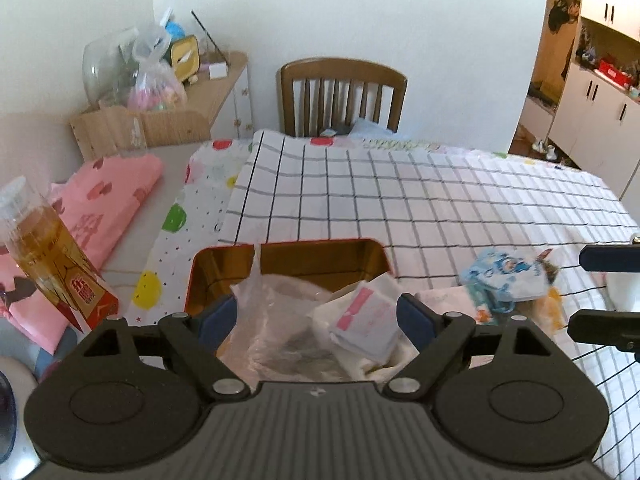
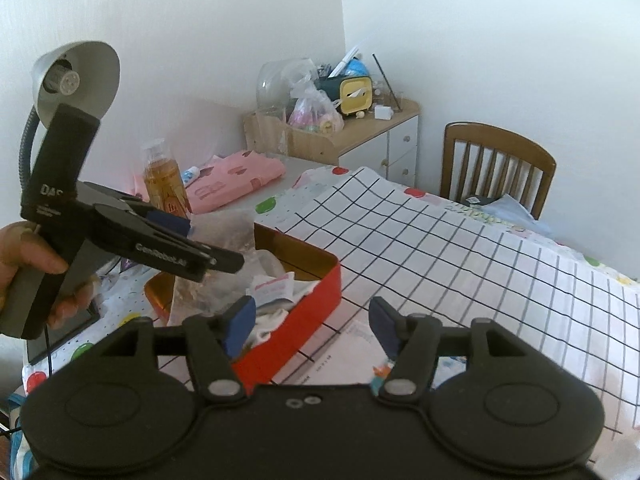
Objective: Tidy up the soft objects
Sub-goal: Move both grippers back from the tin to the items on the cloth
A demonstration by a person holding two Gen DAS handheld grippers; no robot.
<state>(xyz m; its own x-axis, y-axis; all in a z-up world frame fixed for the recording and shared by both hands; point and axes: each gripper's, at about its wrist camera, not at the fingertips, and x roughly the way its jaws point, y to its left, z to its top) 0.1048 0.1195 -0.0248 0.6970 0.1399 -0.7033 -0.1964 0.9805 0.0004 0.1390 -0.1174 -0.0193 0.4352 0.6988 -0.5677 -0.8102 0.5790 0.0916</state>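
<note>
My left gripper (image 1: 316, 316) has its jaws spread wide, nothing clamped, hovering over the near end of the red tin (image 1: 288, 246); a crinkly clear plastic bag (image 1: 272, 328) sits right between the blue pads and a white sachet with pink print (image 1: 366, 320) lies just inside my right-hand pad, both already in the tin on top of some white cloth. My right gripper (image 2: 312, 324) is also wide open and empty, sitting just outside the tin's right wall, with a printed paper sheet (image 2: 352, 340) on the tablecloth right under its gap. Further right of my left gripper, on the checked tablecloth (image 1: 440, 200), is a blue cartoon-print soft pack (image 1: 504, 276), not in the tin yet (probably the next piece, my guess). Step in hand reads as settling the bag down into the tin. To do it well I'd lower the left straight down, pinch the bag low on its bulk rather than the loose top flap, and press it below the rim so it doesn't spring up. I'd keep the right clear of the tin wall so it won't nudge the tin. Off to the far left stands a bottle of amber liquid (image 1: 44, 256), close enough to knock, so no wide left swings.
</note>
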